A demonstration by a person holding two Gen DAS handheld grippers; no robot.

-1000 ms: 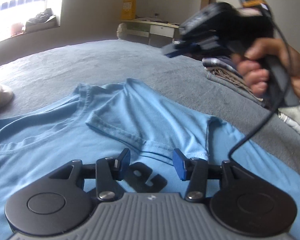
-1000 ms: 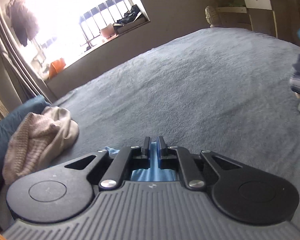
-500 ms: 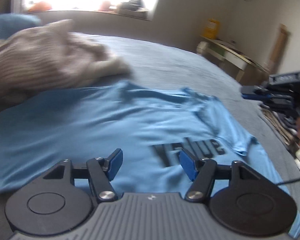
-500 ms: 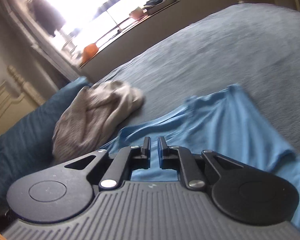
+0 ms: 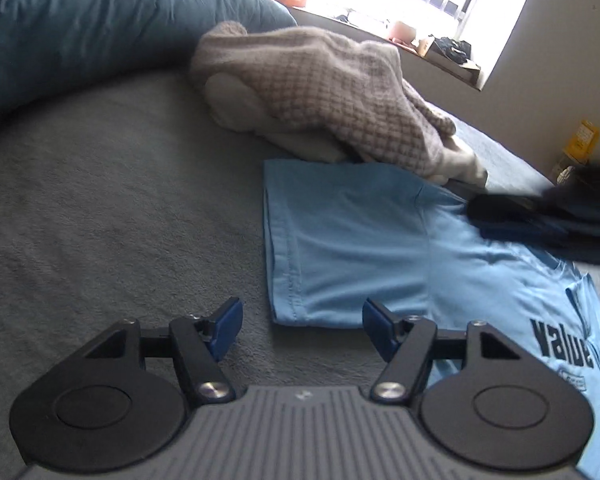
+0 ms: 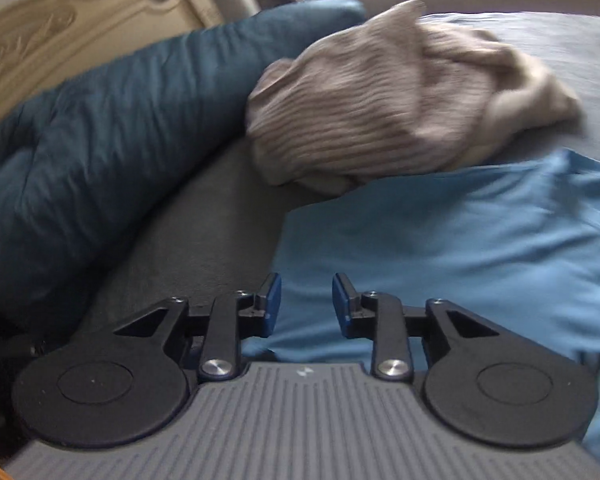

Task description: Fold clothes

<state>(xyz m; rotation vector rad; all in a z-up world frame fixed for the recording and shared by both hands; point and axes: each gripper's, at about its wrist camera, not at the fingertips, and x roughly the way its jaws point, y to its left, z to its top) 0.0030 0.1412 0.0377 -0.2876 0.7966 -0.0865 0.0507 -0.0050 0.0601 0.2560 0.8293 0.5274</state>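
A light blue T-shirt [image 5: 364, 248] with dark lettering lies spread on the grey bed; its hem faces my left gripper. My left gripper [image 5: 300, 326] is open, low over the bed, straddling the shirt's near hem corner with nothing between its fingers. My right gripper [image 6: 306, 304] is open just above the same blue T-shirt [image 6: 460, 240], near its left edge. In the left wrist view the right gripper [image 5: 540, 220] shows as a dark blur over the shirt's far side.
A beige knitted sweater [image 5: 320, 92] lies crumpled against the shirt's far edge, also in the right wrist view as the sweater [image 6: 400, 96]. A dark blue duvet [image 6: 100, 140] bulges at the left. Grey bedcover [image 5: 120, 220] stretches left of the shirt.
Both grippers swung left toward the shirt's hem end. The right gripper was shut on blue fabric a second ago and now stands open. The left gripper has opened wider.
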